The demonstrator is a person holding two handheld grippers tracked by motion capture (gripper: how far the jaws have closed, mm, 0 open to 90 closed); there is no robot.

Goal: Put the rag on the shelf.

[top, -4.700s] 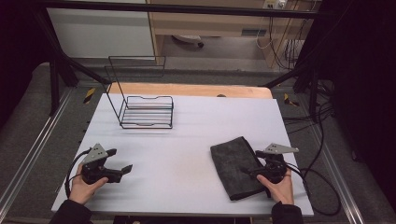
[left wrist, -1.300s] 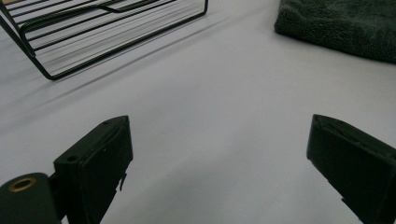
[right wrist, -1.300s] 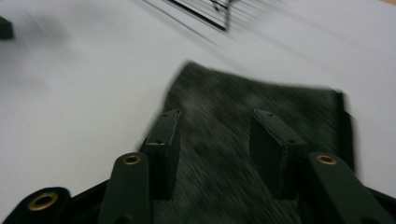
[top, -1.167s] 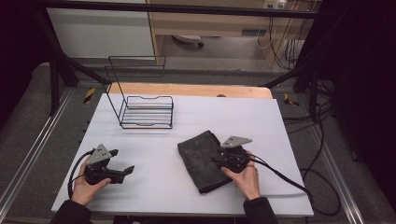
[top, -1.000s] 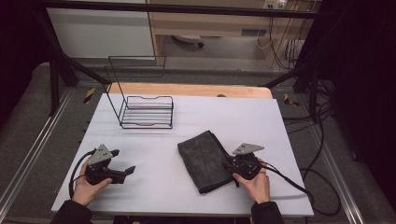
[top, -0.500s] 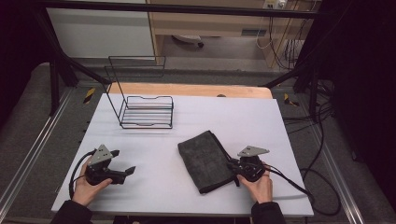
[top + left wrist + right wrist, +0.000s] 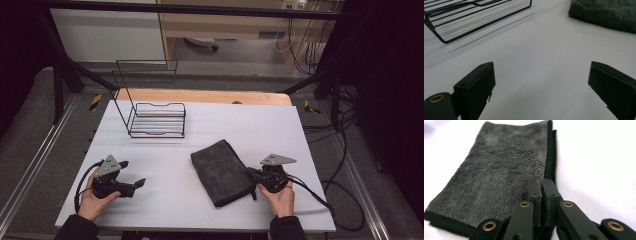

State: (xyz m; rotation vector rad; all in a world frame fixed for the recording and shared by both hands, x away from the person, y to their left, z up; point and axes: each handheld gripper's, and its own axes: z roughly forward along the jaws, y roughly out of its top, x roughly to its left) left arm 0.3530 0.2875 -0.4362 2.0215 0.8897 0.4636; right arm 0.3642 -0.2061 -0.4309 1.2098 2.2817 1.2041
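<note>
High view shows the folded towel [image 7: 223,172] flat mid-desk [image 7: 235,120], right gripper [image 7: 541,195] fingers pressed together on its near edge, left gripper [image 7: 134,184] spread idle, rack [image 7: 157,120] empty, so most seems left.

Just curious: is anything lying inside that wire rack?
No. The rack holds nothing: between its bars the white table shows through. Behind it lies a wooden strip; the rack's tall back frame covers little.
</note>
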